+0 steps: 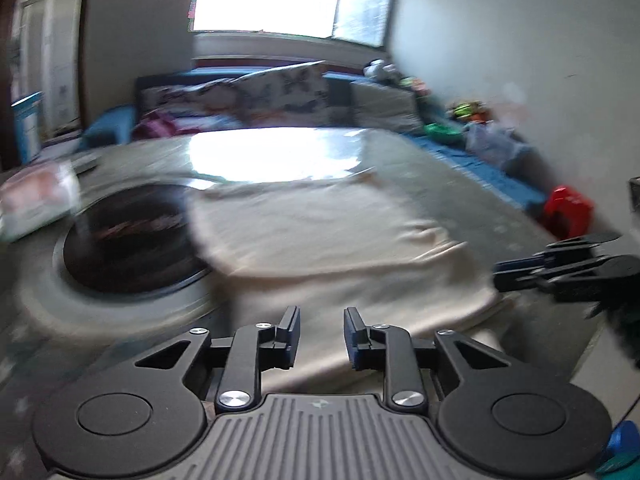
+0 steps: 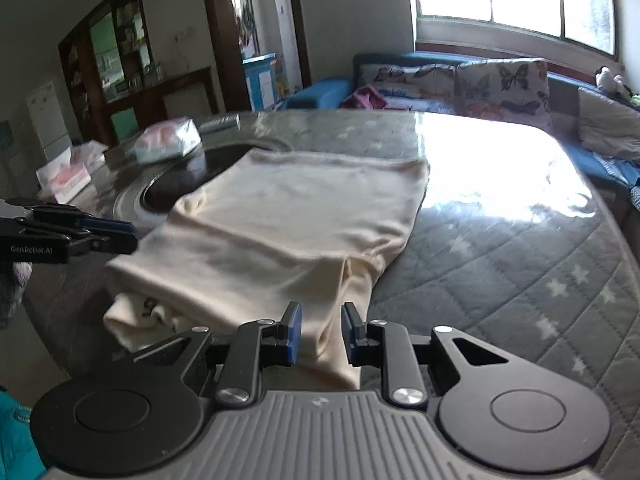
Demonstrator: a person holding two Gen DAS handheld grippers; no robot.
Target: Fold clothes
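Observation:
A cream garment (image 2: 288,232) lies partly folded on the round table, its near end hanging over the table's front edge; it also shows in the left wrist view (image 1: 320,248). My left gripper (image 1: 322,336) is open and empty just above the garment's near edge. It shows in the right wrist view (image 2: 120,236) at the garment's left side. My right gripper (image 2: 318,332) is open, with the hanging cloth lying between its fingers without being pinched. It shows in the left wrist view (image 1: 516,272) at the garment's right side.
The table wears a grey quilted star cover (image 2: 500,264) and holds a dark round turntable (image 1: 128,240). A white plastic package (image 2: 168,140) and tissue packs (image 2: 66,174) lie at the far left. A blue sofa with butterfly cushions (image 2: 460,80) stands behind. A red stool (image 1: 568,210) stands right.

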